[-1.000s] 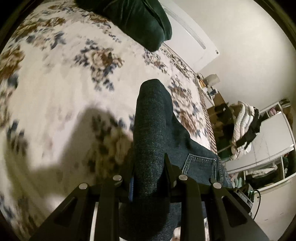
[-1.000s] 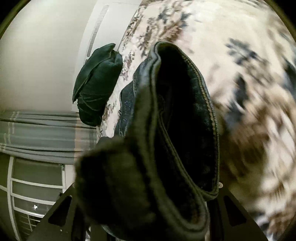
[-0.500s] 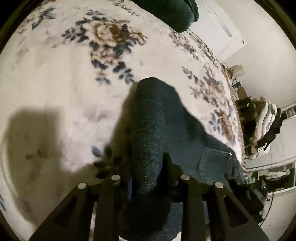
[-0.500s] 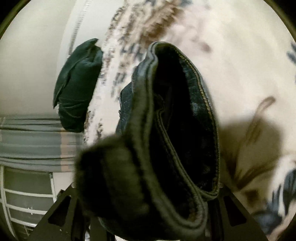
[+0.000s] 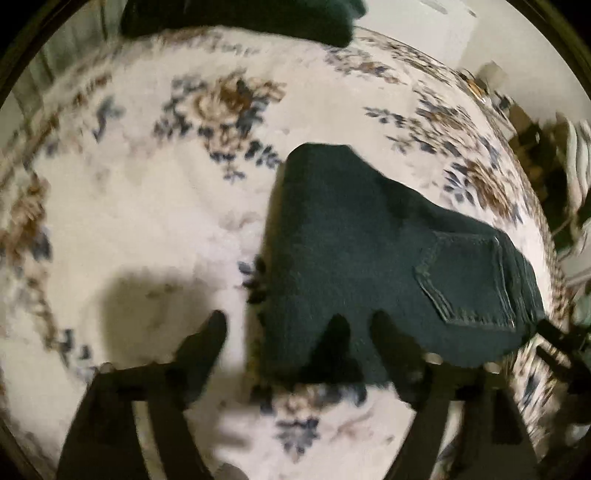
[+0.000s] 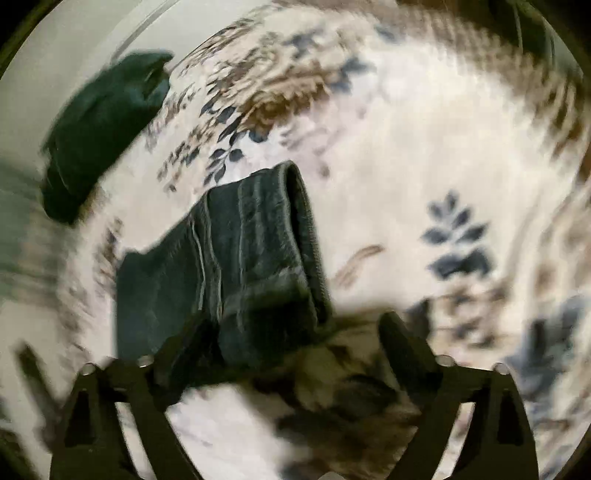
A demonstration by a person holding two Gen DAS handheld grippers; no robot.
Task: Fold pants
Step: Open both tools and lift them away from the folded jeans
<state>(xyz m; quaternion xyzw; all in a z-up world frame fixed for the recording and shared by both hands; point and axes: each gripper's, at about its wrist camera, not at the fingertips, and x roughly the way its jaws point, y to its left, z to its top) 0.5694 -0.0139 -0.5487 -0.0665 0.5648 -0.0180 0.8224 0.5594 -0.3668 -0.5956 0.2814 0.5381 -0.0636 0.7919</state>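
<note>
The dark blue jeans [image 5: 369, 258] lie folded on the floral bedspread [image 5: 140, 229], back pocket facing up at the right. My left gripper [image 5: 299, 336] is open and empty at the folded pile's near edge. In the right wrist view the jeans [image 6: 236, 266] show their waistband end with seams. My right gripper [image 6: 291, 339] is open and empty at that end, its left finger [image 6: 184, 350] over the denim. Both views are blurred by motion.
A dark green pillow [image 6: 99, 122] lies at the head of the bed by the white wall; it also shows in the left wrist view [image 5: 240, 14]. Cluttered furniture and clothes [image 5: 546, 177] stand past the bed's right edge.
Both grippers have opened and let go of the jeans, which now lie flat on the bed. Both grippers have pulled back from the cloth.
</note>
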